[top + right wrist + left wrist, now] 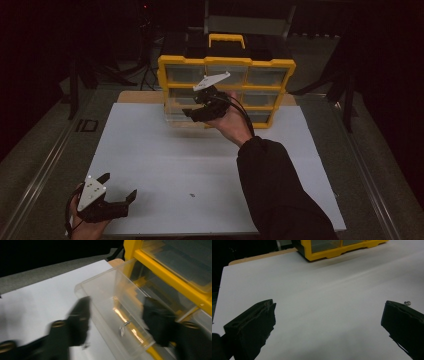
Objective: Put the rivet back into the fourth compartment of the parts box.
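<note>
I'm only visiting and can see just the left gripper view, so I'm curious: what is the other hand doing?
Observer: The right tool is up at the yellow organizer, with its jaws on either side of a clear drawer.
Operator: Is that drawer inside the organizer?
Observer: No, it sticks out from the lower left, over the white table.
Operator: Is there anything in it?
Observer: A small metal piece lies inside. It is too blurred to identify.
</note>
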Action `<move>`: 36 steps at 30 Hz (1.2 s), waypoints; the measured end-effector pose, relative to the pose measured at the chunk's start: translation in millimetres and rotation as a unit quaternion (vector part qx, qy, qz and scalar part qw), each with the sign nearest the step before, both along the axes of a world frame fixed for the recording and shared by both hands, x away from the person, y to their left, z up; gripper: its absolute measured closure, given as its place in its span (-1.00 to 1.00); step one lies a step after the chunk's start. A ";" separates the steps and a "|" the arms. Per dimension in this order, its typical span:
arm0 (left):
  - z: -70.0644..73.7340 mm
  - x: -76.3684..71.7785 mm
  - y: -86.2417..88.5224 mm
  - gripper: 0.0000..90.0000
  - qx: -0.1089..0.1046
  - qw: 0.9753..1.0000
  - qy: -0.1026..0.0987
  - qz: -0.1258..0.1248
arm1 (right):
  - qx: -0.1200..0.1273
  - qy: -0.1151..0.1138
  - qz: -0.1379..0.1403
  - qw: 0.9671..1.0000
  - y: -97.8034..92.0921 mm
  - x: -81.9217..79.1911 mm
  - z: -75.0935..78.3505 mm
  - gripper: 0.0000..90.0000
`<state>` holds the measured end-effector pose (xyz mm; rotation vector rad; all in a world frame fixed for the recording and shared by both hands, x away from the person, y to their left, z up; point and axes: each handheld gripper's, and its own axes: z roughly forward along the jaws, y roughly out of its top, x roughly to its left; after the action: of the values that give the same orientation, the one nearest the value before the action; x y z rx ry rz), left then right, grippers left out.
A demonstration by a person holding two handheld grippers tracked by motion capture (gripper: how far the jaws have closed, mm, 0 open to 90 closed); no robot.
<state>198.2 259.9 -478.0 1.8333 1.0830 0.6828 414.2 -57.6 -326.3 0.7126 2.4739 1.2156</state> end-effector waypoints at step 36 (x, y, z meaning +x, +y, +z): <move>0.1 -0.1 0.0 -1.00 0.000 1.000 -0.001 0.001 | -0.171 0.008 0.144 0.975 34.0 -60.7 -24.4 -0.66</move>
<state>198.2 259.9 -477.8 1.8327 1.0833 0.6855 353.5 -23.6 -350.7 0.2811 2.7692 0.8318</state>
